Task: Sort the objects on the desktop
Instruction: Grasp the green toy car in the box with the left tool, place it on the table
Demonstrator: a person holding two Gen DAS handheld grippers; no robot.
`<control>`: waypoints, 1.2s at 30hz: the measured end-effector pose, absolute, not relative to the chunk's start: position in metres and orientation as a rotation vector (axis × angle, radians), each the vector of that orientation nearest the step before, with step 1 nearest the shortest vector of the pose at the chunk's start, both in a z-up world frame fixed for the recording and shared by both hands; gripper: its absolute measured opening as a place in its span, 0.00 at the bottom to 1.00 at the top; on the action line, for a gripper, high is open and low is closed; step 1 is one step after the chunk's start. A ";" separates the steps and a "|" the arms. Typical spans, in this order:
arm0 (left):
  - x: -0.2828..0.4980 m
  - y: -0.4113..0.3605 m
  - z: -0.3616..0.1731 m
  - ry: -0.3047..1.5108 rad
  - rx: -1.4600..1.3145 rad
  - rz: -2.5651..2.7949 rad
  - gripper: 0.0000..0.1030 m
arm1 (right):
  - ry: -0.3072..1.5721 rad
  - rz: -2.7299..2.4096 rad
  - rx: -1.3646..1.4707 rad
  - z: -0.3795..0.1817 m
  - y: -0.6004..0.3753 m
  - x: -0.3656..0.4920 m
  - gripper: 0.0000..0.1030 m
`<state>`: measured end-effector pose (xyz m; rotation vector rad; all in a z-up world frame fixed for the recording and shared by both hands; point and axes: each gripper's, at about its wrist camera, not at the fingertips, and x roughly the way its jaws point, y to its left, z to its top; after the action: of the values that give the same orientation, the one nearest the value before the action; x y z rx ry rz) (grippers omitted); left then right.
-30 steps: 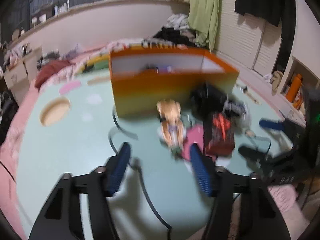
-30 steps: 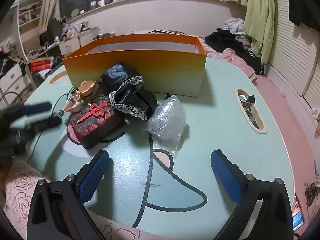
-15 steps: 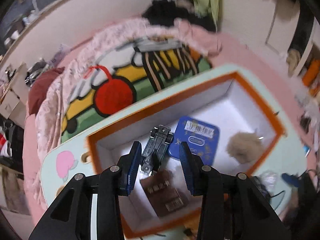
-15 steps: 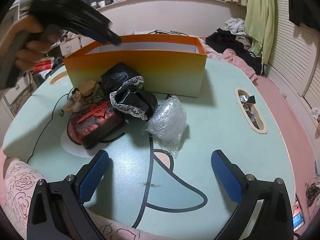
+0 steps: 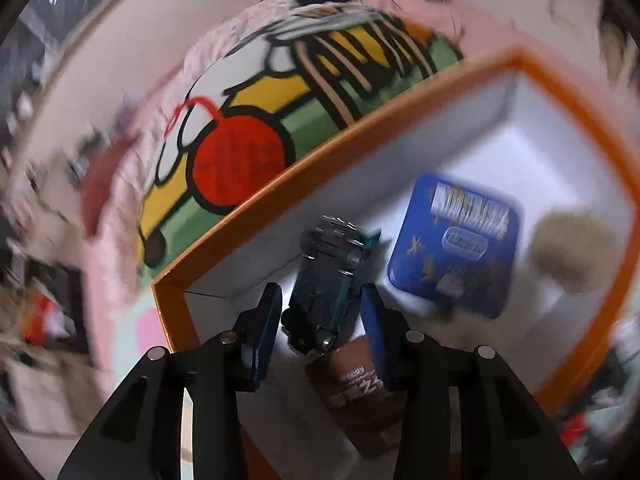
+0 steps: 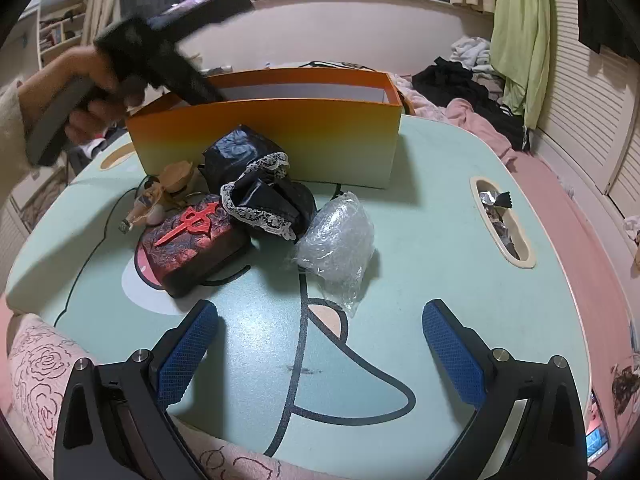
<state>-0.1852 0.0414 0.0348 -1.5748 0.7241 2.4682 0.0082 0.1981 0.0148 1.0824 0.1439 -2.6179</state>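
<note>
My left gripper [image 5: 320, 316] is shut on a dark teal toy car [image 5: 332, 276] and holds it over the inside of the orange box [image 5: 256, 208]. In the box lie a blue tin [image 5: 456, 248], a tan fuzzy ball [image 5: 572, 248] and a brown packet [image 5: 360, 396]. My right gripper [image 6: 316, 344] is open and empty, low over the table's near edge. In front of it lie a clear plastic bag [image 6: 340, 236], a black lace-trimmed bundle [image 6: 268, 200], a red patterned case [image 6: 192, 240] and a small figurine [image 6: 164, 192], all in front of the orange box [image 6: 280, 144].
The mint table [image 6: 420, 240] has a slot with foil wrappers [image 6: 500, 220] at the right. The left hand and its gripper body [image 6: 160, 60] hang over the box's left end. A cartoon-print blanket [image 5: 280, 92] lies beyond the box.
The left gripper has dropped lower into the box with the toy car, and the view has tilted. The right gripper has not moved.
</note>
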 end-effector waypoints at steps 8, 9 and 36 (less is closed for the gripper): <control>-0.169 0.010 0.072 0.394 -1.361 2.509 0.27 | 0.144 -2.617 1.081 0.016 0.196 0.008 0.99; -0.162 0.003 0.082 0.330 -1.304 2.530 0.27 | 0.143 -2.618 1.082 0.016 0.196 0.008 0.99; 0.020 -0.026 0.056 -0.088 -1.139 2.537 0.79 | 0.141 -2.618 1.082 0.016 0.197 0.007 0.99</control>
<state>0.0203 -0.0263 0.0564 -1.1392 -0.0881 2.5368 0.0071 0.1967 0.0159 1.0816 0.1414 -2.6177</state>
